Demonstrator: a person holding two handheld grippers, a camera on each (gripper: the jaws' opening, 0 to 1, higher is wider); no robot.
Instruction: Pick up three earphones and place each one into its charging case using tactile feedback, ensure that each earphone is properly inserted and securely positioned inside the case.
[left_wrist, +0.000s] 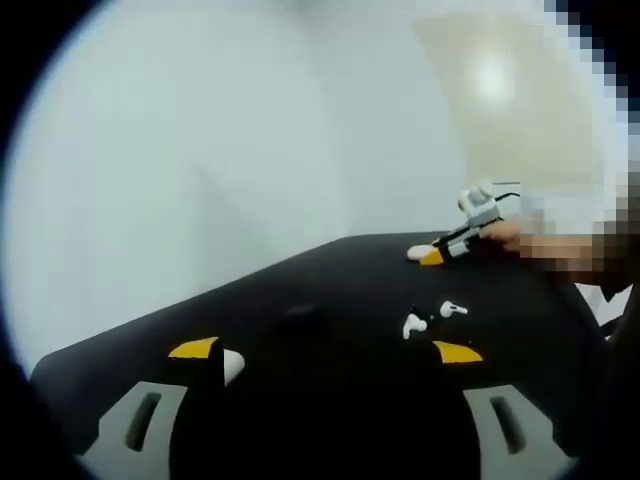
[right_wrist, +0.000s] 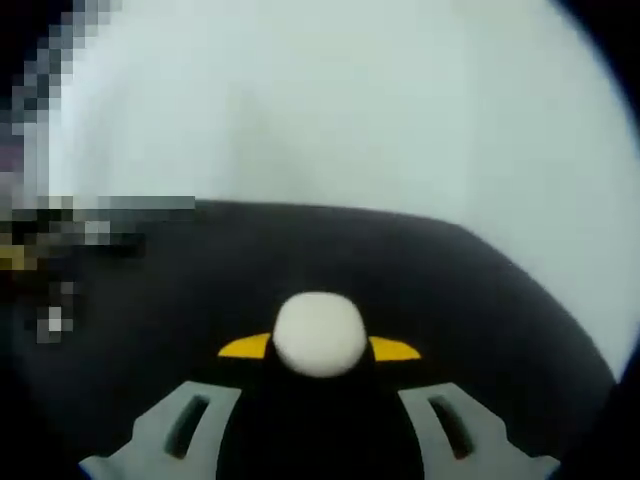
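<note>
Two white earphones (left_wrist: 413, 325) (left_wrist: 452, 309) lie side by side on the black table (left_wrist: 330, 280), just beyond my left gripper's (left_wrist: 326, 350) right fingertip. My left gripper is open, its yellow-tipped jaws wide apart. A small white piece (left_wrist: 232, 365) sits against its left fingertip; I cannot tell what it is. My right gripper (right_wrist: 320, 348) is shut on a white rounded object (right_wrist: 318, 333), apparently a charging case. In the left gripper view, that right gripper (left_wrist: 432, 255) hovers low at the table's far side with the white object (left_wrist: 420, 252) at its tip.
A person's hand (left_wrist: 500, 235) holds the right gripper at the far right. A blurred dark lump (left_wrist: 300, 315) rests mid-table. The table's far edge (right_wrist: 330, 212) meets a plain pale wall, and its left edge (left_wrist: 150, 320) runs diagonally.
</note>
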